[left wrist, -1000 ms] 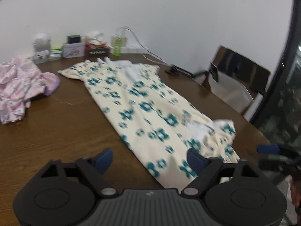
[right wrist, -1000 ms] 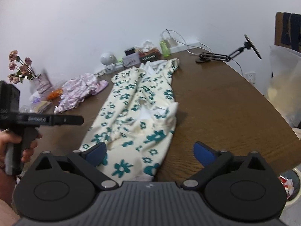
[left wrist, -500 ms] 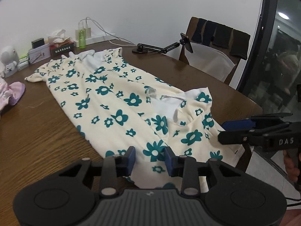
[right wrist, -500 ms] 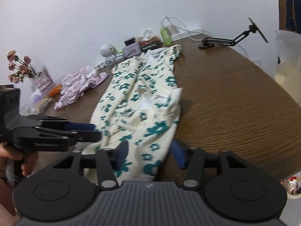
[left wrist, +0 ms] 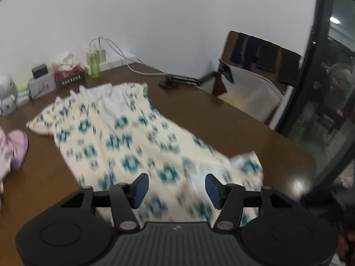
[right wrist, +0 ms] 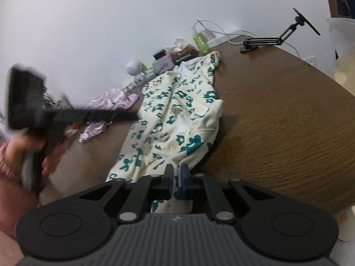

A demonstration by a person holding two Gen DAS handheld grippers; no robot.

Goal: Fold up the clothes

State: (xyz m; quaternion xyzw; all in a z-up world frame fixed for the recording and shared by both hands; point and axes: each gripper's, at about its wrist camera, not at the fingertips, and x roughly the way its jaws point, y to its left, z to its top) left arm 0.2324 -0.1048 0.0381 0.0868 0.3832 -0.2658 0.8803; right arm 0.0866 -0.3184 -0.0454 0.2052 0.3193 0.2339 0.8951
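Observation:
A cream dress with teal flowers [left wrist: 133, 137] lies lengthwise on the brown table [left wrist: 44, 177], its collar towards the wall. In the left wrist view, blurred by motion, my left gripper [left wrist: 175, 188] hovers over the dress's near end. Its jaws are opening and no cloth is pinched between them. In the right wrist view my right gripper [right wrist: 176, 177] is shut on the near hem of the dress [right wrist: 177, 102], with the fabric bunched up between its pads. The left gripper [right wrist: 133, 117] shows there as a dark blur at the left, held by a hand [right wrist: 20, 150].
A pink garment [left wrist: 13, 150] lies in a heap at the table's left. A green bottle [left wrist: 95, 66], a tissue box [left wrist: 71, 77] and small boxes line the wall. A black phone-holder arm [left wrist: 188, 79] sits at the back right, a chair [left wrist: 255, 77] beyond it.
My right gripper has shut on the dress's near hem. My left gripper narrowed, then widened again, and swung sideways over the dress.

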